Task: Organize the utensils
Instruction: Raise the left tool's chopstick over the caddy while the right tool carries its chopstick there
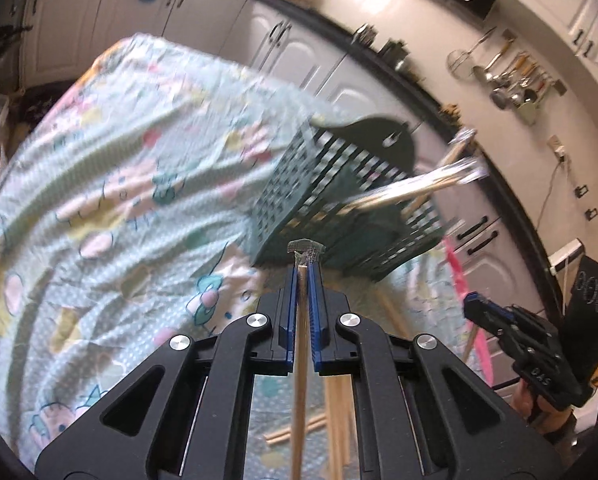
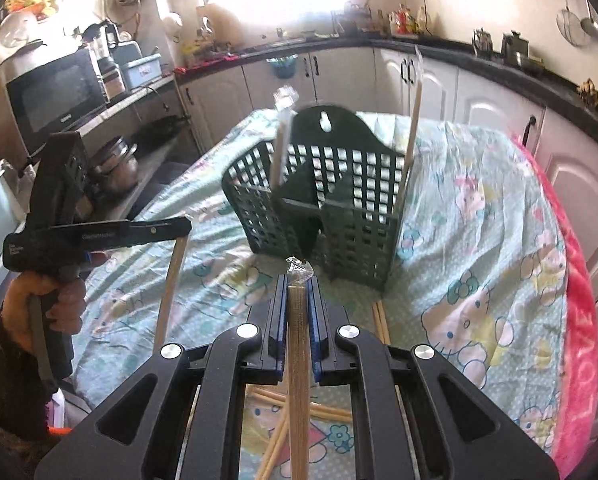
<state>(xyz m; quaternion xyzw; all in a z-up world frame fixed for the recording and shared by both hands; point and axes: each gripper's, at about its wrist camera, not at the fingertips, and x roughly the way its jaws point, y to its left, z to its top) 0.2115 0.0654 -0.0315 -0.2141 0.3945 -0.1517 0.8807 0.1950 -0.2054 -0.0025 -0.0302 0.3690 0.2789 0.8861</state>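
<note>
A dark green slotted utensil basket (image 2: 319, 208) stands on the table with two wrapped chopstick pairs (image 2: 280, 148) leaning in it; it also shows in the left wrist view (image 1: 339, 200). My left gripper (image 1: 303, 268) is shut on a wrapped chopstick pair (image 1: 301, 340), just short of the basket. In the right wrist view the left gripper (image 2: 179, 226) holds its pair (image 2: 171, 284) hanging down. My right gripper (image 2: 297, 280) is shut on another wrapped chopstick pair (image 2: 298, 344), in front of the basket. The right gripper shows at the left wrist view's right edge (image 1: 475, 308).
A cartoon-print cloth (image 2: 479, 240) covers the table, with a pink blanket (image 2: 575, 320) along its right edge. More chopsticks (image 2: 327, 412) lie on the cloth under my right gripper. Kitchen cabinets (image 2: 419, 76), a counter and a microwave (image 2: 55, 88) surround the table.
</note>
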